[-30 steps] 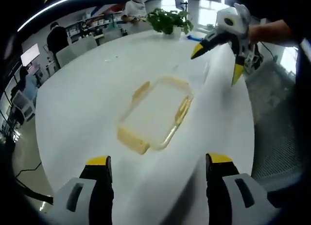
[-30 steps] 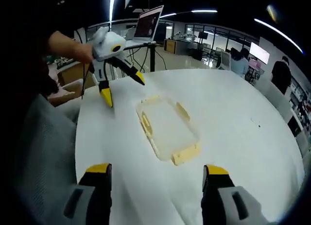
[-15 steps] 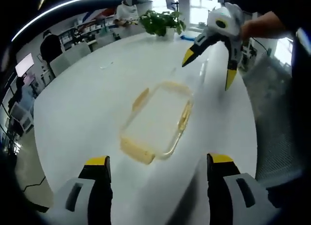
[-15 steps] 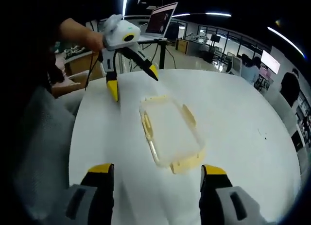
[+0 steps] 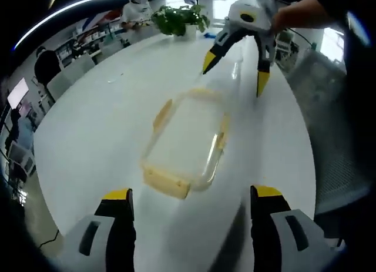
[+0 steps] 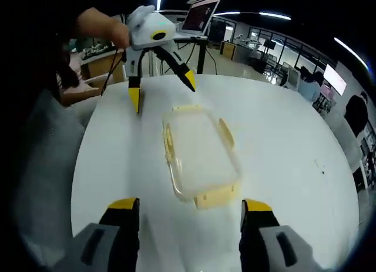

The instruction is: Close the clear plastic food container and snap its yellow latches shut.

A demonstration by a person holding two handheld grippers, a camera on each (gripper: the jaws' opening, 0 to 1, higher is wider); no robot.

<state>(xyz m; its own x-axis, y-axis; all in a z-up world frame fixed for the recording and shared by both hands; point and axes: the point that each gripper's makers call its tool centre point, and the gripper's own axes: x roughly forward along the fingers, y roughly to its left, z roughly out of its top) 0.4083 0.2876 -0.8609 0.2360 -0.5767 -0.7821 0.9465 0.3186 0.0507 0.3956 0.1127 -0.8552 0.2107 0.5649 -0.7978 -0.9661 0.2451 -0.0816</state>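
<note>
a big open office, ceiling strip lights overhead, people standing off by the desks at the back, and a wide round white table taking up most of the floor here. a leafy green plant sits at the far edge of that table in the left gripper view, and in the right gripper view an open laptop stands on a stand beyond the table's rim.

the clear plastic food container lies flat on the table top, roughly in the middle between the two tools, with its lid on. its yellow latches stick out along the edges; the one at the near short end in the left gripper view looks flared outward, and whether the side ones are snapped down i cannot tell.

the left gripper hangs above the table just short of the container's near end, its yellow-tipped jaws spread wide with nothing between them. from the other side, in the right gripper view, it appears at the container's far end, held by a hand.

the right gripper is likewise above the table near the opposite short end, jaws wide apart and empty, touching nothing
</note>
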